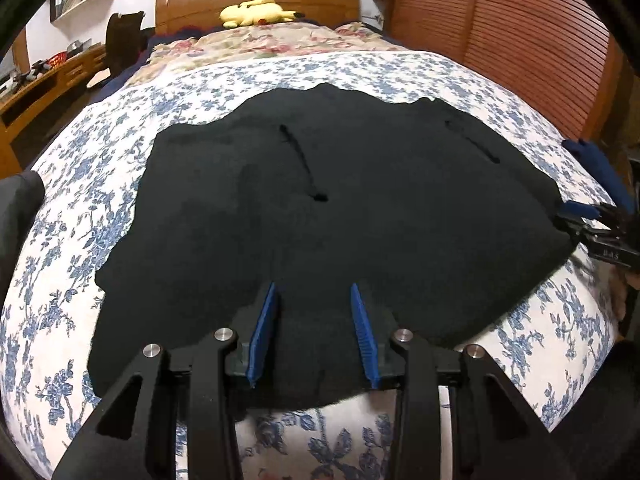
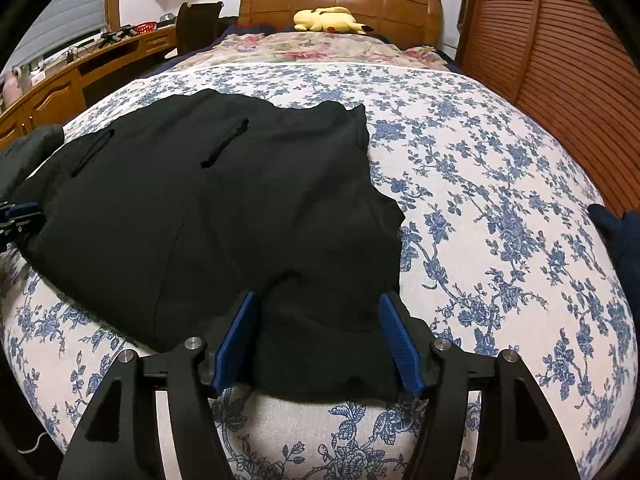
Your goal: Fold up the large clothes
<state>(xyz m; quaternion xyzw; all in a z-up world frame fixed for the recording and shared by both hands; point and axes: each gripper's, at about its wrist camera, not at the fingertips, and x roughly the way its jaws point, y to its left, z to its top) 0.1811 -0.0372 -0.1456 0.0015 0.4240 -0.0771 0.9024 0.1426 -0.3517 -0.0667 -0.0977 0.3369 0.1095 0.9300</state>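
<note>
You had the black garment (image 1: 320,208) spread flat on the bed's blue-flowered cover (image 1: 80,184), its near hem toward you. Your left gripper (image 1: 314,292) sat at that hem with its jaws apart, cloth lying between the blue pads (image 1: 262,328). Your right gripper (image 2: 318,300) was likewise at the near edge, jaws wide apart around a bunched bit of fabric. A yellow plush toy (image 2: 326,20) lay by the headboard (image 2: 340,0).

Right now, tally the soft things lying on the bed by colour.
Black: 1, the garment
Yellow: 1, the plush toy
Dark blue: 1, the cloth at the right edge
Total: 3
Both the left gripper and the right gripper are open over the garment's near edge.
</note>
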